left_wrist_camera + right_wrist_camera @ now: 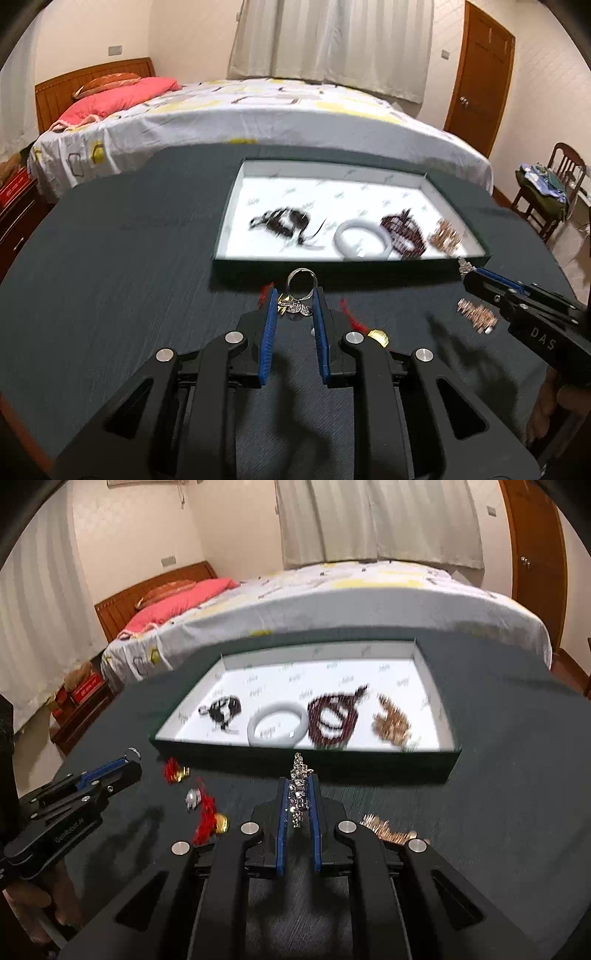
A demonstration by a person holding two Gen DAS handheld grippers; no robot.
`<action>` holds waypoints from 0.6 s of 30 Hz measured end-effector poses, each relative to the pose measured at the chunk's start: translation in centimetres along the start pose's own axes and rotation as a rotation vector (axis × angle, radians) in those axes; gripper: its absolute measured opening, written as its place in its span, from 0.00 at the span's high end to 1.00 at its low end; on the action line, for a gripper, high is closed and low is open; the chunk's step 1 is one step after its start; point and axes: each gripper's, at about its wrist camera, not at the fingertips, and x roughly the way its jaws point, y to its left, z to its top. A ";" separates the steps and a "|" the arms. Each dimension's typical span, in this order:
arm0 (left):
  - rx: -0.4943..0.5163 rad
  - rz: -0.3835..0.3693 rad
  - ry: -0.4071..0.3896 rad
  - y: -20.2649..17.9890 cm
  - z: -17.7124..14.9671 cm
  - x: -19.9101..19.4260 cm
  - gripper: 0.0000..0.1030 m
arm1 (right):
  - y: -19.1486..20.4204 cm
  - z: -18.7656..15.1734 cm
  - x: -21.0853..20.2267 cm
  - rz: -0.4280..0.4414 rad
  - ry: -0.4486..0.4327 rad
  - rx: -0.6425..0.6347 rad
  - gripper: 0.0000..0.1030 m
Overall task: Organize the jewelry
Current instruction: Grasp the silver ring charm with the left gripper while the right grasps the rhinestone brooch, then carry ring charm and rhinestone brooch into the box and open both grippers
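Tray (448, 758) of jewelry lay on the dark table (110, 258), both grippers just short of its near wall.
Right gripper (299, 786) was clamped on a crystal bracelet (298, 794); left gripper (294, 299) pinched a silver ring (302, 283); a white bangle (277, 727) rested inside the tray.
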 end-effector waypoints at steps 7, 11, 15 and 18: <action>0.024 -0.044 -0.066 -1.7 4.1 1.1 0.81 | -1.0 3.2 0.2 -0.003 -0.063 0.000 0.89; 0.040 -0.061 -0.097 -2.6 6.6 2.9 0.81 | -1.6 5.6 1.5 -0.015 -0.099 -0.006 0.89; 0.023 -0.077 -0.098 -3.0 8.9 5.9 0.81 | -2.4 7.3 2.9 -0.028 -0.122 -0.001 0.89; 0.015 -0.078 -0.086 -3.4 10.1 8.4 0.81 | -3.1 8.3 4.3 -0.045 -0.127 0.002 0.89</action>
